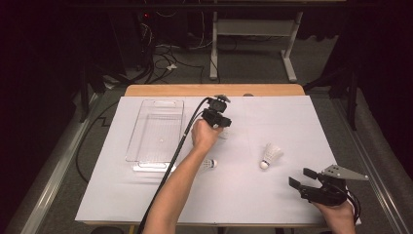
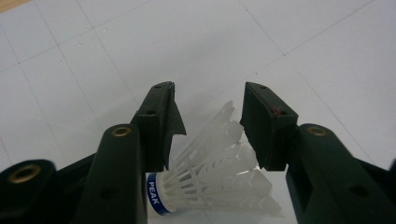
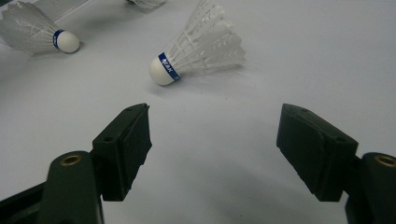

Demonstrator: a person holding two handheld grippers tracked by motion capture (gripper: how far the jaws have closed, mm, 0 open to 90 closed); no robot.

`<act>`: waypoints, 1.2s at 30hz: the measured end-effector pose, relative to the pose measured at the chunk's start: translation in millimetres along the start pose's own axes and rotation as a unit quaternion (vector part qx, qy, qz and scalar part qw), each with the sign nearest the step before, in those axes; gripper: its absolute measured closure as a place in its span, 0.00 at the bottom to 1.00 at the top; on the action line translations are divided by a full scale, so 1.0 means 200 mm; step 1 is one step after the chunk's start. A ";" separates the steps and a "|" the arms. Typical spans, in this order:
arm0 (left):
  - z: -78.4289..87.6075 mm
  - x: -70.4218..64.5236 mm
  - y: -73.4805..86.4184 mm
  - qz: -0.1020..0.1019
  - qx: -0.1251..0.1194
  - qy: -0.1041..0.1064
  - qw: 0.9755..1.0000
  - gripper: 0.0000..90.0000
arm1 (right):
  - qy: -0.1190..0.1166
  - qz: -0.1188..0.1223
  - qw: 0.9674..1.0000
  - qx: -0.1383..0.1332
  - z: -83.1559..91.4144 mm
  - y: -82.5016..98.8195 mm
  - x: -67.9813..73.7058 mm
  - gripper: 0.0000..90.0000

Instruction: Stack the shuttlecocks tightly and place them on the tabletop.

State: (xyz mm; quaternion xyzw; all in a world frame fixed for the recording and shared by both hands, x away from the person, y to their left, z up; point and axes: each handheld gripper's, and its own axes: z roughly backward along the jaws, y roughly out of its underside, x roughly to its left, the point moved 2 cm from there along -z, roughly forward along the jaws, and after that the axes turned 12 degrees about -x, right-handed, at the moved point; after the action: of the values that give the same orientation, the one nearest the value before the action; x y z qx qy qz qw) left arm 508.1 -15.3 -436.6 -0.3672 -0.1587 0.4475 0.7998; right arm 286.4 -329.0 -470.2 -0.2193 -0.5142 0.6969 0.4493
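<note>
Overhead, the left tongs point(image 1: 225, 130) are hiding a shuttlecock point(image 2: 219, 179); their own view is showing it lying between spread jaws, whether touching them is unclear. The right tongs point(image 1: 303, 178) are idling wide apart. Three shuttlecocks and one clear tray point(image 1: 146, 146) are lying on the worktop point(image 1: 272, 200).

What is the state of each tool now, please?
Left tool: open, a shuttlecock lies between its jaws.
Right tool: open, holding nothing.
</note>
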 end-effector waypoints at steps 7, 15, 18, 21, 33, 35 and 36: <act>-0.02 -0.01 0.01 0.000 0.003 0.004 1.000 0.59 | 0.000 -0.001 1.000 0.000 0.00 0.00 0.00 0.29; -0.02 0.00 0.01 0.001 0.004 0.005 1.000 0.56 | -0.001 -0.001 1.000 0.000 0.00 0.00 0.00 0.29; -0.01 0.00 0.01 0.002 0.002 0.006 1.000 0.55 | 0.000 -0.001 1.000 0.000 0.00 0.00 0.00 0.29; -0.01 0.00 0.00 0.003 0.000 0.007 1.000 0.54 | 0.000 -0.001 1.000 0.000 0.00 0.00 0.00 0.29; -0.02 0.01 0.01 0.005 0.005 0.001 1.000 0.54 | -0.001 -0.001 1.000 0.000 0.00 0.00 0.00 0.29; -0.01 0.01 0.00 0.007 0.003 -0.001 1.000 0.54 | -0.001 -0.001 1.000 0.000 0.00 0.00 0.00 0.29; -0.01 0.01 0.00 0.008 0.002 -0.001 1.000 0.55 | -0.001 0.000 1.000 0.000 0.00 0.00 0.00 0.29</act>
State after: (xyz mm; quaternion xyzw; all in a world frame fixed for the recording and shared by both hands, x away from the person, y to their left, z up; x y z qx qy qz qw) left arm 510.4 -14.1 -438.5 -0.3664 -0.1558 0.4548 0.7966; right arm 286.4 -329.0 -470.3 -0.2187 -0.5148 0.6970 0.4487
